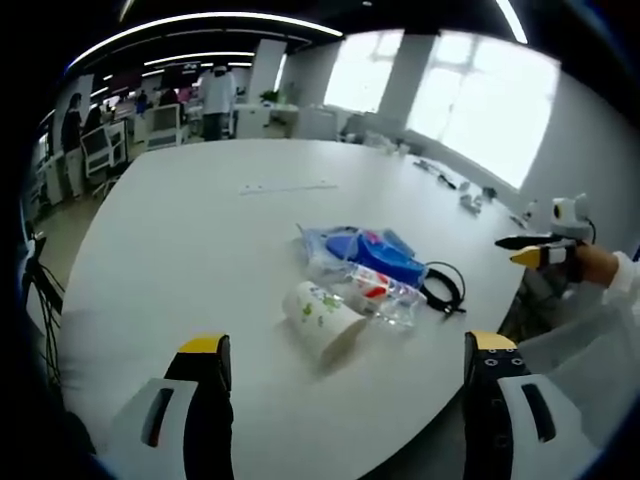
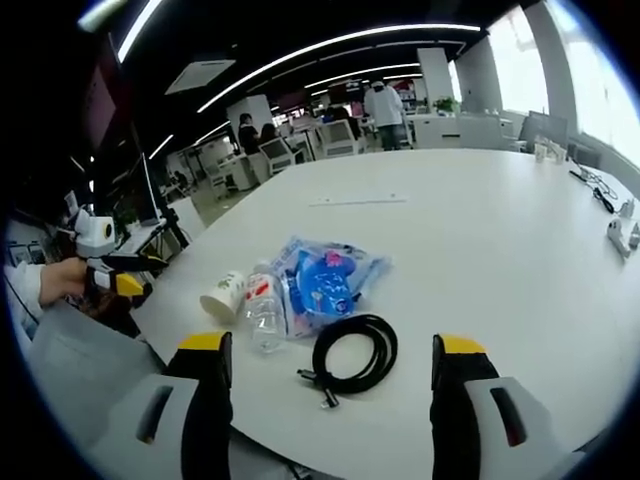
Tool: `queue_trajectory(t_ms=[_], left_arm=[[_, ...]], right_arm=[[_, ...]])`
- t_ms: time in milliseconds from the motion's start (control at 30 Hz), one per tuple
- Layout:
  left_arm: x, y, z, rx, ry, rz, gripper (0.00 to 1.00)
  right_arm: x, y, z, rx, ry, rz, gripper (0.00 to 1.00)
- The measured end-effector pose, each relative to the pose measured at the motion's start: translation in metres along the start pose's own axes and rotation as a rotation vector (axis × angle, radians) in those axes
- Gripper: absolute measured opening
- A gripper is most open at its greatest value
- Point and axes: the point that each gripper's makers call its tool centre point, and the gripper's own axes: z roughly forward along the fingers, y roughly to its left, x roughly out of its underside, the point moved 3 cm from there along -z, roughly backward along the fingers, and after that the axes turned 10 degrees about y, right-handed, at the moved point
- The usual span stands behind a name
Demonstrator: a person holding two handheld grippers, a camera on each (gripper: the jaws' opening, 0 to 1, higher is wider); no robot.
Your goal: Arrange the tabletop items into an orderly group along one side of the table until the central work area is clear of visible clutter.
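Note:
A small cluster lies on the white table [image 1: 230,230]: a paper cup [image 1: 320,316] on its side, a clear plastic bottle [image 1: 380,290] with a red label, a blue plastic packet [image 1: 365,250] and a coiled black cable [image 1: 445,288]. My left gripper [image 1: 345,385] is open, short of the cup, nothing between its fingers. From the other side, the cable [image 2: 352,352] lies nearest, then the packet [image 2: 325,280], bottle [image 2: 263,305] and cup [image 2: 222,295]. My right gripper [image 2: 330,385] is open in front of the cable. Each gripper appears in the other's view, the right gripper [image 1: 535,250] and the left gripper [image 2: 115,275].
A thin strip [image 1: 288,187] lies farther along the table. Small white items and cables [image 1: 455,185] sit by the window-side edge. Office chairs, desks and people [image 1: 215,95] stand beyond the far end. A person's sleeve [image 1: 600,330] holds the other gripper.

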Motion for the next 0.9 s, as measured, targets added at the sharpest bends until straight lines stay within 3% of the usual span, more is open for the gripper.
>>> queue_trajectory(t_ms=[900], left_arm=[[0.0049, -0.0023, -0.0002, 0.002, 0.017, -0.015, 0.91]], right_arm=[[0.0045, 0.0036, -0.0004, 0.013, 0.0, -0.007, 0.76]])
